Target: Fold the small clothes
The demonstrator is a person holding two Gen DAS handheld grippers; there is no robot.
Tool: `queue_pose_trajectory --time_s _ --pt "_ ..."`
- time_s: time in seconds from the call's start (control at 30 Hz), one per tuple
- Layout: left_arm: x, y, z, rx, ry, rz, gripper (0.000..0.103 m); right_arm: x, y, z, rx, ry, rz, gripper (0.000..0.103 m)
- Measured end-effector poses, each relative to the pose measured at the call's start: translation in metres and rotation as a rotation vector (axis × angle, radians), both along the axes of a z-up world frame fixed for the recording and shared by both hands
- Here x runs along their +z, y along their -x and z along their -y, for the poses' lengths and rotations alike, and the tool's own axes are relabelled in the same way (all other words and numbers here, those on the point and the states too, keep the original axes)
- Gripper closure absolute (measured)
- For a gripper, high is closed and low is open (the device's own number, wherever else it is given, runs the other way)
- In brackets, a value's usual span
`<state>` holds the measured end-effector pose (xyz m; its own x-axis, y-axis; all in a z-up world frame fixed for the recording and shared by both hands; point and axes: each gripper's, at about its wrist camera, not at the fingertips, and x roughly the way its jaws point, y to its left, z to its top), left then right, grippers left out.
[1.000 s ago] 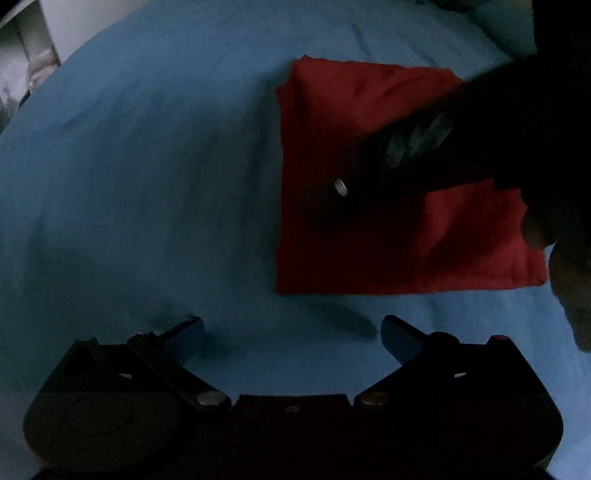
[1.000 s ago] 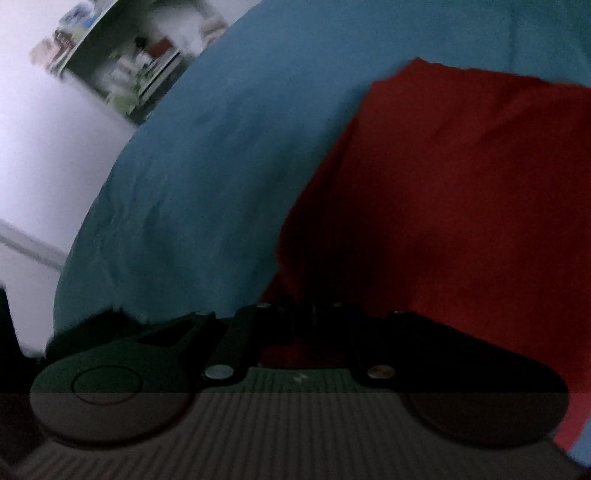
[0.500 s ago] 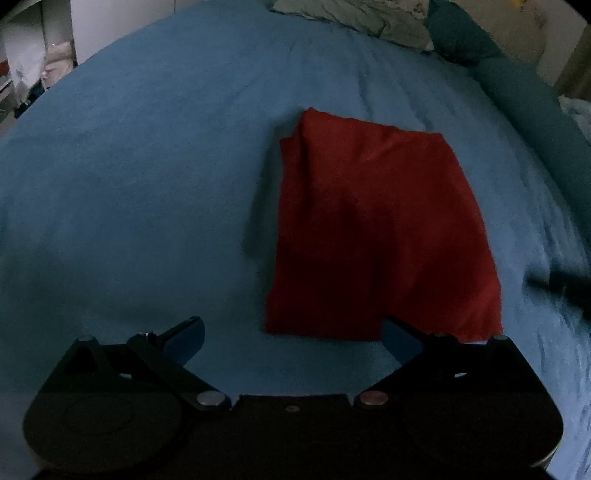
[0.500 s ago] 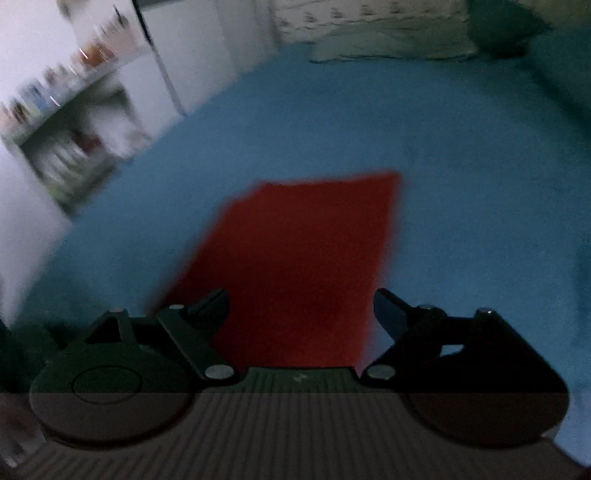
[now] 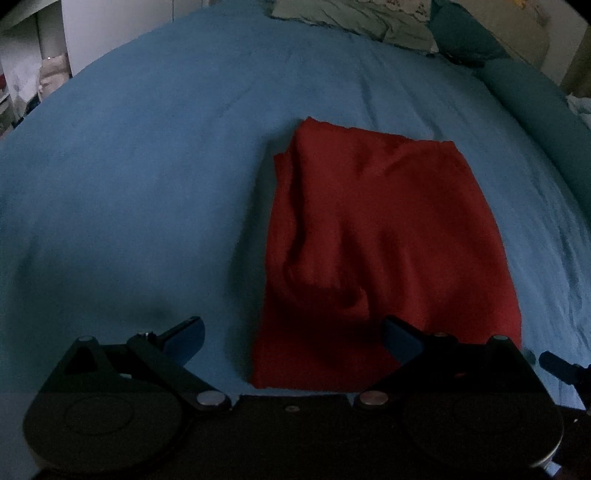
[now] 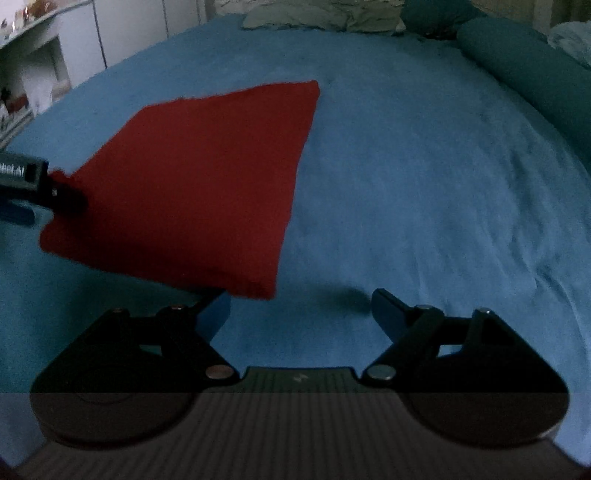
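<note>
A red garment (image 5: pixel 376 240) lies folded into a rough rectangle on the blue bedsheet (image 5: pixel 147 184), with a soft crease near its front left. My left gripper (image 5: pixel 293 332) hovers open over the garment's near edge, nothing between its fingers. In the right wrist view the same garment (image 6: pixel 207 181) sits to the front left. My right gripper (image 6: pixel 299 306) stands open over bare sheet, just right of the garment's near corner; its left fingertip (image 6: pixel 218 310) is close beside that corner. The left gripper's tip (image 6: pixel 26 177) shows at that view's left edge, by the garment's left corner.
Pale pillows (image 5: pixel 354 18) and a teal bolster (image 5: pixel 535 103) lie at the head of the bed. White shelves and a cupboard (image 6: pixel 48 74) stand off the bed's left side. The blue sheet (image 6: pixel 424 184) spreads wide to the right of the garment.
The right gripper, shut low on the red garment a second ago, has opened and swung off it to the right. The garment now lies uncovered. The left gripper drew back slightly.
</note>
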<state>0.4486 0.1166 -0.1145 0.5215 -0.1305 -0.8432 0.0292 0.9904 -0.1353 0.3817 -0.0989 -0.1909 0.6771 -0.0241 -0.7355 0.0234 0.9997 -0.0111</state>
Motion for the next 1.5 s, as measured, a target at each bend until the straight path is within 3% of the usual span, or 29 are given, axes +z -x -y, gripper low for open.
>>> queue_pose_trajectory --time_s 0.13,0.3,0.4,0.47,0.6,0.73,0.9,1.03,1.17,1.3,1.5 --pt "0.001 -0.002 -0.003 0.018 -0.006 0.007 0.0 -0.005 -0.008 -0.002 0.004 0.025 0.005 0.005" --pt "0.001 0.002 -0.019 0.075 -0.042 0.017 0.0 0.015 -0.002 0.007 -0.023 -0.007 0.096 0.005" --pt "-0.015 0.004 -0.028 0.105 -0.109 -0.023 0.0 0.01 -0.004 0.017 -0.076 0.026 0.057 0.005" --pt "-0.032 0.008 -0.031 0.094 -0.105 -0.06 0.0 -0.001 -0.005 0.026 -0.091 0.0 0.02 0.005" --pt "-0.038 0.018 -0.018 0.054 -0.189 -0.008 0.0 -0.012 -0.002 0.028 -0.055 0.032 0.013 0.003" --pt "-0.024 0.017 -0.015 0.062 -0.199 -0.029 0.0 -0.004 -0.001 0.036 -0.014 0.0 -0.018 0.003" --pt "0.022 0.019 -0.003 0.001 -0.226 0.031 0.0 0.037 0.007 0.046 0.104 -0.029 -0.04 0.002" --pt "0.048 -0.015 0.005 -0.066 -0.143 0.076 0.0 0.086 -0.012 0.06 0.134 -0.112 -0.023 0.0" --pt "0.034 -0.06 0.009 -0.098 -0.049 0.03 0.0 0.104 -0.057 0.074 0.093 -0.251 -0.071 0.0" --pt "-0.001 -0.091 0.009 -0.094 0.033 -0.049 0.006 0.08 -0.109 0.078 0.036 -0.362 -0.186 0.0" --pt "-0.028 -0.104 0.001 -0.121 0.104 -0.086 0.013 0.036 -0.141 0.061 0.028 -0.413 -0.248 0.0"
